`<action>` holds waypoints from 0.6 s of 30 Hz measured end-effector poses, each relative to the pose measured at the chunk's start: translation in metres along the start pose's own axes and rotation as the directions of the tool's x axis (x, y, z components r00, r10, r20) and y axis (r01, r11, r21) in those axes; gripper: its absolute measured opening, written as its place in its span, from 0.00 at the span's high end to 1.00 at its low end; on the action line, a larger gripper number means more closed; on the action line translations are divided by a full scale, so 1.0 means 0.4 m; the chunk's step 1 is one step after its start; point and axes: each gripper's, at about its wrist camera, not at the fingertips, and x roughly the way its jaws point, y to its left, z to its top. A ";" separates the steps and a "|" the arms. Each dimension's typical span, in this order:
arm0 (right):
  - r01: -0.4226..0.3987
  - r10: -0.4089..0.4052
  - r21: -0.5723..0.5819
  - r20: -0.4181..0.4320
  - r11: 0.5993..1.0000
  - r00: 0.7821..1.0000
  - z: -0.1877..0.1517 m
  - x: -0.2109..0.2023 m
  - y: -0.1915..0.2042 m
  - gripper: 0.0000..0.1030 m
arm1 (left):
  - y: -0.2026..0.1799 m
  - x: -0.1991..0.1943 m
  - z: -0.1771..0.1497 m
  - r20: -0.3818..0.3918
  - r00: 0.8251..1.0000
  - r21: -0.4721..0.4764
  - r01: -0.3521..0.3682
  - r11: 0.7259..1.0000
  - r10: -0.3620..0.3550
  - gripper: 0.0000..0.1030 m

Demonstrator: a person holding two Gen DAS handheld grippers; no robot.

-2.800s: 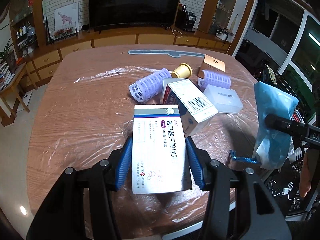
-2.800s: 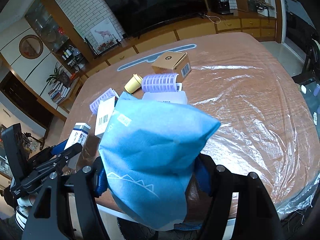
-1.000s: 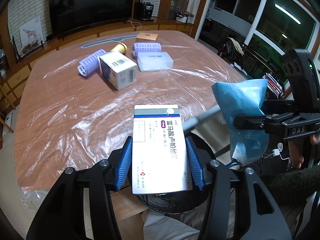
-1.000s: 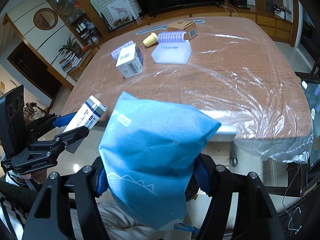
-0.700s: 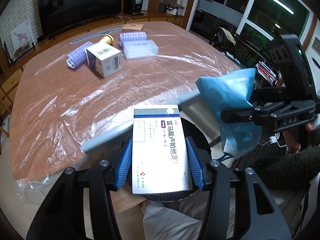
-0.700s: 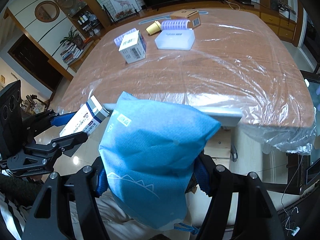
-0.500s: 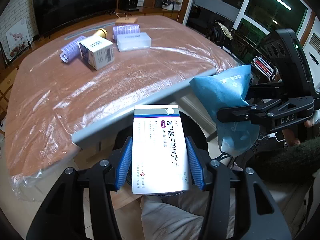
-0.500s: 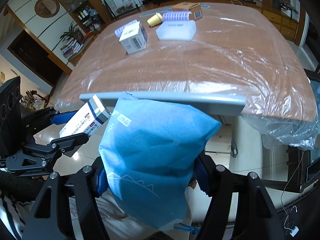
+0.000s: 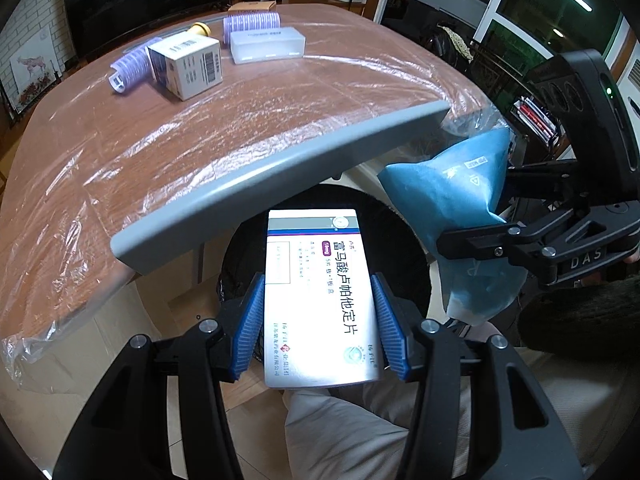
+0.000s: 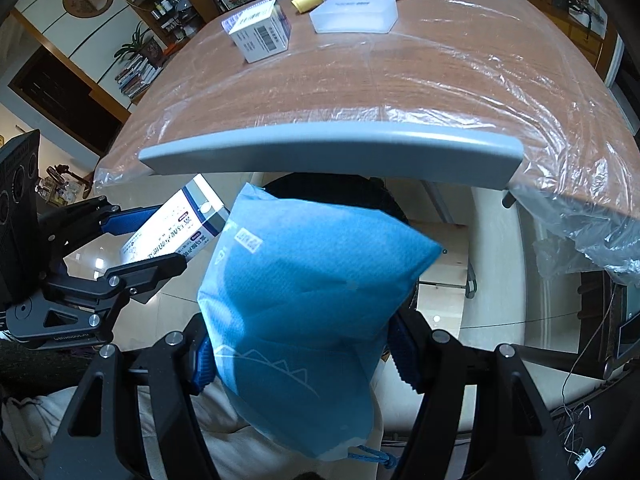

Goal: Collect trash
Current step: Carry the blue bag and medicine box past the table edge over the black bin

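Note:
My left gripper (image 9: 318, 300) is shut on a white medicine box (image 9: 316, 264) with a blue and purple band, pinched by its long sides. It hangs just off the table's grey edge (image 9: 280, 156), above a round black bin (image 9: 400, 248). My right gripper (image 10: 302, 356) is shut on a blue fabric pouch (image 10: 304, 300), which hides most of the bin (image 10: 332, 184). In the left wrist view the pouch (image 9: 452, 208) and right gripper (image 9: 500, 204) hang right of the box. In the right wrist view the box (image 10: 172, 236) and left gripper (image 10: 160, 238) are on the left.
On the plastic-covered table stand a white barcode box (image 9: 186, 66), purple hair rollers (image 9: 128, 68), a translucent white case (image 9: 266, 44), a yellow cap (image 9: 200, 29) and a brown carton (image 9: 252, 7). A person's light trouser leg (image 9: 340, 432) lies below. Cardboard (image 9: 160, 308) stands under the table.
Both grippers have sunk from above the tabletop to below its front edge, keeping their loads. The black bin has come into view beneath them.

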 end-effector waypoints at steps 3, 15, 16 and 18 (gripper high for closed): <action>0.008 -0.008 -0.001 -0.004 1.000 1.000 0.002 0.009 -0.003 0.34 | 0.002 0.012 -0.007 -0.013 1.000 -0.003 -0.001 1.000 0.001 0.48; 0.042 -0.042 -0.010 -0.023 0.999 0.999 0.032 0.068 0.002 0.34 | 0.010 0.072 -0.017 -0.060 0.998 0.013 -0.007 1.000 0.008 0.48; 0.052 -0.053 -0.015 -0.023 0.999 0.998 0.034 0.074 0.003 0.34 | 0.013 0.077 -0.017 -0.064 0.998 0.013 -0.009 1.000 0.010 0.48; 0.060 -0.060 -0.019 -0.024 0.998 0.998 0.035 0.079 0.005 0.34 | 0.019 0.088 -0.018 -0.070 0.997 0.009 -0.012 1.000 0.012 0.48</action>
